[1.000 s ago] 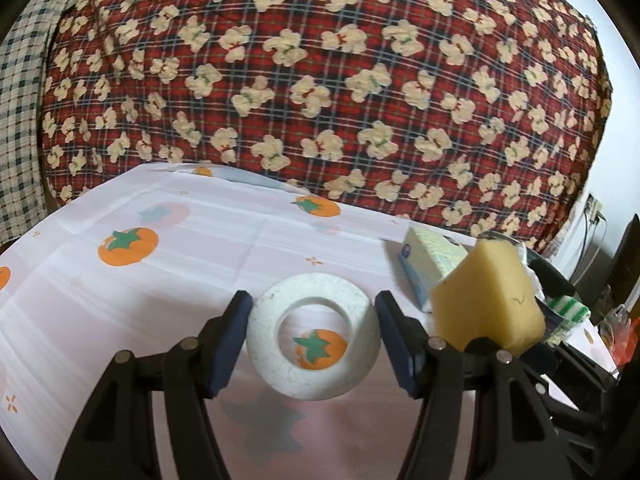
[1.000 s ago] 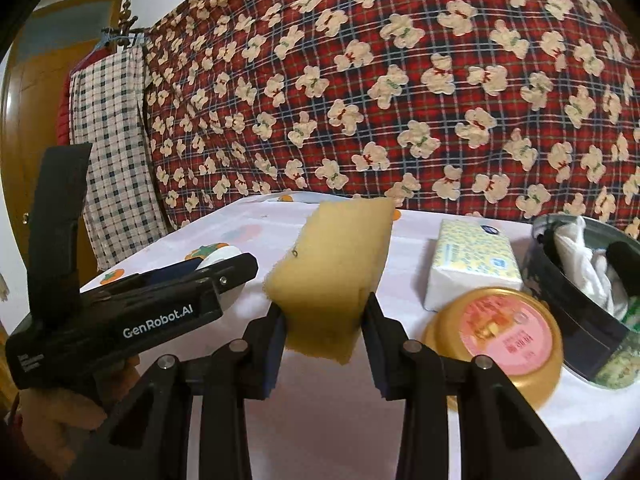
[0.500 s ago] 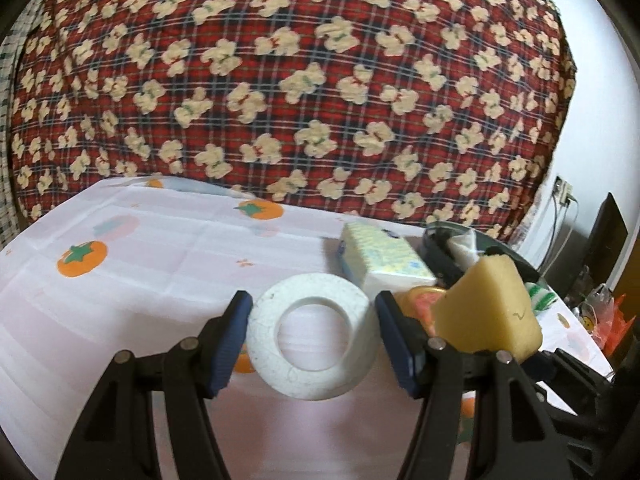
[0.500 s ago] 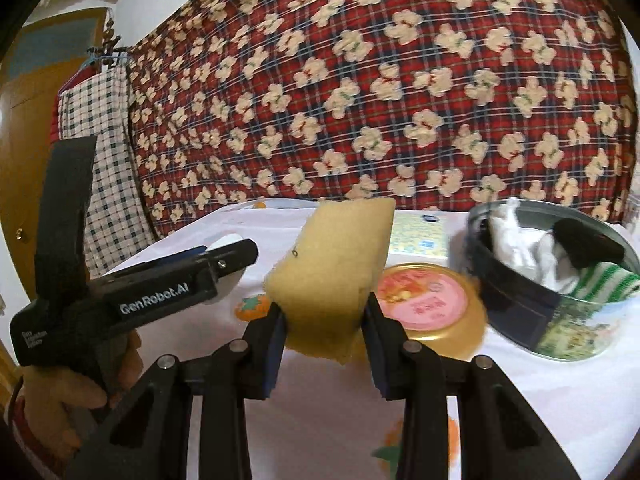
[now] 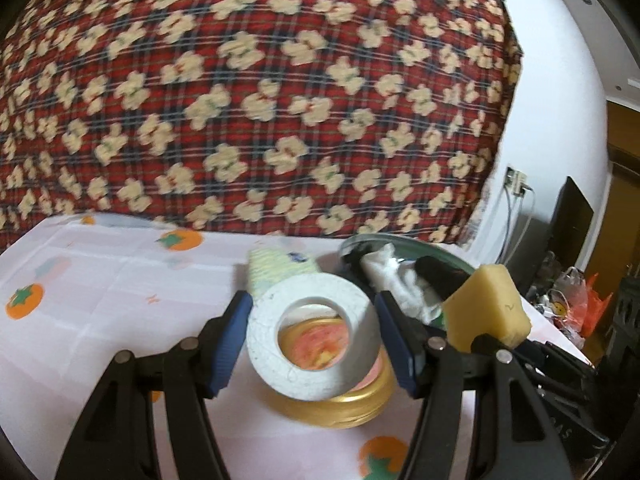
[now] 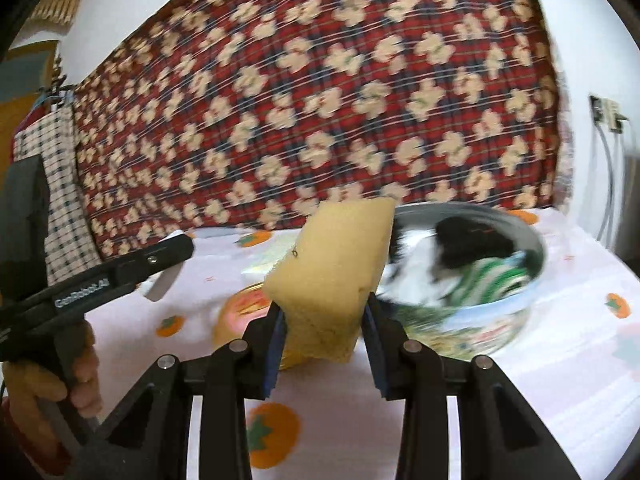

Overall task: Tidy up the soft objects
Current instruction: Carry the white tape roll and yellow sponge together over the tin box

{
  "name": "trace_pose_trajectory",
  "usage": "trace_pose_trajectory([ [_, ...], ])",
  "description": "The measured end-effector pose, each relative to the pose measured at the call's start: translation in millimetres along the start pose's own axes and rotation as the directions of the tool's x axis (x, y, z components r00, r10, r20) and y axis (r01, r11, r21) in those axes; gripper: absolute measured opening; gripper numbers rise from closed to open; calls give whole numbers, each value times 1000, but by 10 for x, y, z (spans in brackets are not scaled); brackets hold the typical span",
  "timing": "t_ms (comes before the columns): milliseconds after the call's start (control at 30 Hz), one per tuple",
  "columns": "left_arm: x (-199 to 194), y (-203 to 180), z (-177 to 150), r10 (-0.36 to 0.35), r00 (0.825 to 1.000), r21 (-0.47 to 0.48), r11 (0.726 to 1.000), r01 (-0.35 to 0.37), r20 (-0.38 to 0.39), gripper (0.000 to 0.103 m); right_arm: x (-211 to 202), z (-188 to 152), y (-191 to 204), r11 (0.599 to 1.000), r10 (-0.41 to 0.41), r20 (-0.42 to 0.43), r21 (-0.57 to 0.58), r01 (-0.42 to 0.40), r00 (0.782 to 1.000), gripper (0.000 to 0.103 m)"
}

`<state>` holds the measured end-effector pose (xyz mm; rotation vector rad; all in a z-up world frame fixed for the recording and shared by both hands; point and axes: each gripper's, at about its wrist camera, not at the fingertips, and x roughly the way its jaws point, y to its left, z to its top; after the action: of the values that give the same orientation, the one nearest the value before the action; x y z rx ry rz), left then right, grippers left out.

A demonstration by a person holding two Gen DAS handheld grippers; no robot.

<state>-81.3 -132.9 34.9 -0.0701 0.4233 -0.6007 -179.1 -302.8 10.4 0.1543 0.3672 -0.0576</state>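
Note:
My left gripper (image 5: 314,338) is shut on a white foam ring (image 5: 316,364), held above a gold lid with a pink label (image 5: 352,400). My right gripper (image 6: 326,338) is shut on a yellow sponge (image 6: 336,276), held above the table; the sponge also shows in the left wrist view (image 5: 486,312). A round tin (image 6: 492,316) behind the sponge holds white, black and green-striped soft items (image 6: 476,256); it shows in the left wrist view too (image 5: 400,242). The left gripper (image 6: 120,276) sits at the left of the right wrist view.
A tissue pack (image 5: 280,270) lies behind the ring. The table wears a white cloth with orange fruit prints (image 5: 100,300). A red plaid flowered blanket (image 5: 260,100) hangs behind. Cables and bags (image 5: 576,300) stand at the far right.
Both grippers have swung to the right with their loads. The tin and gold lid now lie directly ahead, and the ring sits over the lid.

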Motion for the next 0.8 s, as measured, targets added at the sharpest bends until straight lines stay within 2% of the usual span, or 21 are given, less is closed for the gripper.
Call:
trace_pose_trajectory([
  [433,325,-551,183,-117,993,15,993,117,16,63,-168,202,-588,990,-142,65,19,141,988,39],
  [700,540,-726,303,-138,990,3,990,138,18,63,-85,499,-869,977,-214,104,9,214,971,39],
  [800,651,-807,372,-123,992,9,992,123,28,63,1,595,-978,974,-226,107,13,226,968,39],
])
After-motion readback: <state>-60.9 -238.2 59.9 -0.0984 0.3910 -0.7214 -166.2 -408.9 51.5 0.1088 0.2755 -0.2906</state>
